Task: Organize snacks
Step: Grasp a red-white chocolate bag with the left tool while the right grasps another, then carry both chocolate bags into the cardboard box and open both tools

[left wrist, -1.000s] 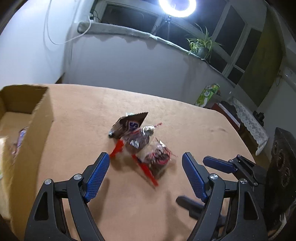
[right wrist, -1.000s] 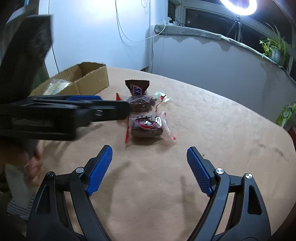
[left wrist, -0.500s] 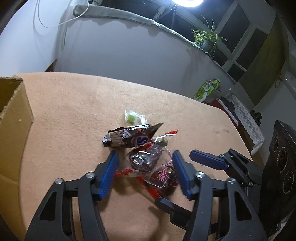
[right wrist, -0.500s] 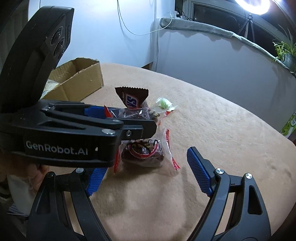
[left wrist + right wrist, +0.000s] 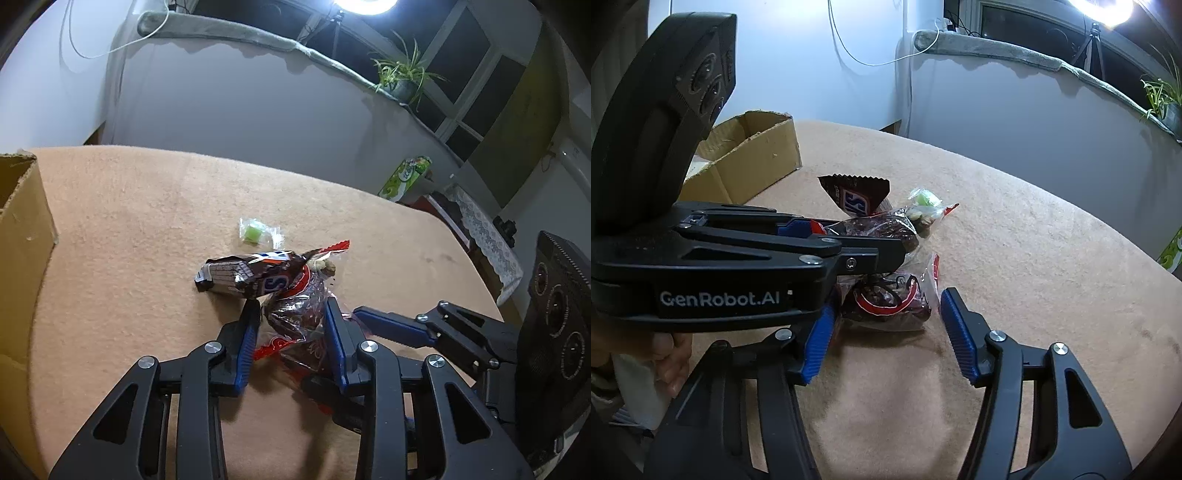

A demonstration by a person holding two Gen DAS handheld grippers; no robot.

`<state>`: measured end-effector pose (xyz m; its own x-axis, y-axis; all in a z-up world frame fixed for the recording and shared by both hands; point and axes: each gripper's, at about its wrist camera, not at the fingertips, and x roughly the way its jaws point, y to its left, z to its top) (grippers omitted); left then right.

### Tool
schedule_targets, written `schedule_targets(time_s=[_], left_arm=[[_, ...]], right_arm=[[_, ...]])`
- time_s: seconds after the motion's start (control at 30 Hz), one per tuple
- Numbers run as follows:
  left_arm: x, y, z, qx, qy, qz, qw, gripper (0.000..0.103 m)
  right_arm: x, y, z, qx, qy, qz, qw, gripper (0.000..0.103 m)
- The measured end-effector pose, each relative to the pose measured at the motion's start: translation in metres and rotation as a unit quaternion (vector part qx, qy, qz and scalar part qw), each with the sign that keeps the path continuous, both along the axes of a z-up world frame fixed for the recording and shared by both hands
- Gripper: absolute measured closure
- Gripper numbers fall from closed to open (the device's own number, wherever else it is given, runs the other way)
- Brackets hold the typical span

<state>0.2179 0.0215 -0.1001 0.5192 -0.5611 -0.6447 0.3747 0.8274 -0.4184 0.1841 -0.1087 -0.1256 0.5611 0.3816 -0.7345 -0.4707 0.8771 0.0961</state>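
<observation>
Left gripper [image 5: 291, 328] just closing, pinching far cake pack [image 5: 295, 314]. Right gripper [image 5: 886, 325] just closing around near cake pack [image 5: 886, 304], right pad not touching.

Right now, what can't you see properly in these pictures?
- Inside the cardboard box: right wrist view, the left gripper blocks it; left wrist view, the edge cuts it off.
- Lower cake packet: left part hidden behind that gripper.
- Chocolate bar name: partly hidden.
</observation>
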Motion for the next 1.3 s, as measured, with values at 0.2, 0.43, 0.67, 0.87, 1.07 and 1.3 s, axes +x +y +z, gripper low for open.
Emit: schedule_targets(time_s=[0.2,0.43,0.67,0.87,1.07,1.3], left_arm=[[-0.016,0.0,0.006,-0.018,-0.013,-0.009,0.9997,0.07],[-0.05,0.01,0.013,-0.048,-0.024,-0.026,0.9982,0.07],[-0.082,0.016,0.024,-0.069,-0.041,-0.045,0.9958,0.07],[-0.098,0.021,0.035,-0.086,-0.057,-0.057,0.993,0.07],[-0.11,0.027,0.045,-0.096,-0.072,-0.065,0.9907,0.07],[-0.125,0.043,0.058,-0.103,-0.093,-0.051,0.9891,0.07]], right_arm=[[-0.015,0.0,0.006,-0.012,0.005,-0.001,1.0,0.046],[-0.052,-0.003,0.021,-0.042,0.01,-0.028,0.999,0.046],[-0.084,0.002,0.04,-0.078,0.003,-0.053,0.996,0.046],[-0.103,0.01,0.058,-0.099,-0.012,-0.067,0.993,0.046],[-0.112,0.014,0.074,-0.107,-0.029,-0.082,0.99,0.046],[-0.117,0.02,0.091,-0.102,-0.05,-0.084,0.99,0.046]])
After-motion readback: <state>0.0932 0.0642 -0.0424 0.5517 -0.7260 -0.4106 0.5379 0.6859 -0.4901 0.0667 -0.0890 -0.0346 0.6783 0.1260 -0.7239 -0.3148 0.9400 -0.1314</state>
